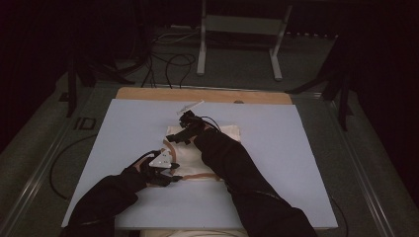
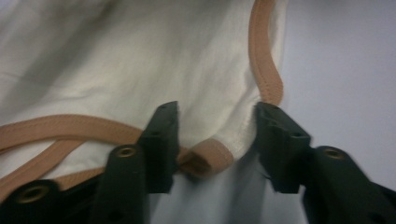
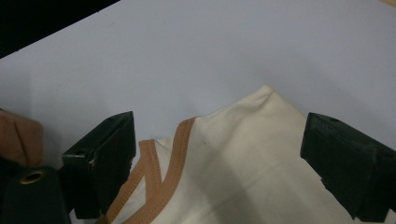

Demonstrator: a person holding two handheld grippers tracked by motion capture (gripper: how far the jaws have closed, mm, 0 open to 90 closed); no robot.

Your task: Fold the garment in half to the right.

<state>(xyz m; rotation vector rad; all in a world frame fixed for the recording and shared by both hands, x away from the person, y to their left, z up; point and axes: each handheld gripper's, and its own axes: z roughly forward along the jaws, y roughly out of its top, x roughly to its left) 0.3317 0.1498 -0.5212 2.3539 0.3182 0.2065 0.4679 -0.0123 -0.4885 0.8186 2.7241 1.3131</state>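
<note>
A cream cloth (image 1: 187, 157) with tan trim lies in the middle of the pale board. In the left gripper view a corner of the cloth (image 2: 140, 60) and a folded tan strap end (image 2: 208, 158) lie between the jaws of my left gripper (image 2: 217, 144). The jaws stand partly apart, one beside the strap end, the other at the hem, and I see no squeeze on the fabric. My right gripper (image 3: 219, 158) is open wide over the cloth's far corner (image 3: 261, 140), where two tan bands (image 3: 159, 172) cross. In the high view my left gripper (image 1: 171, 177) is at the cloth's near left and my right gripper (image 1: 179, 136) at its far left.
The pale blue board (image 1: 276, 148) covers a wooden table whose back edge (image 1: 202, 95) shows. Dark sleeves (image 1: 232, 168) reach across the board and hide part of the cloth. A white frame stand (image 1: 237, 29) and cables (image 1: 168, 64) lie on the floor behind.
</note>
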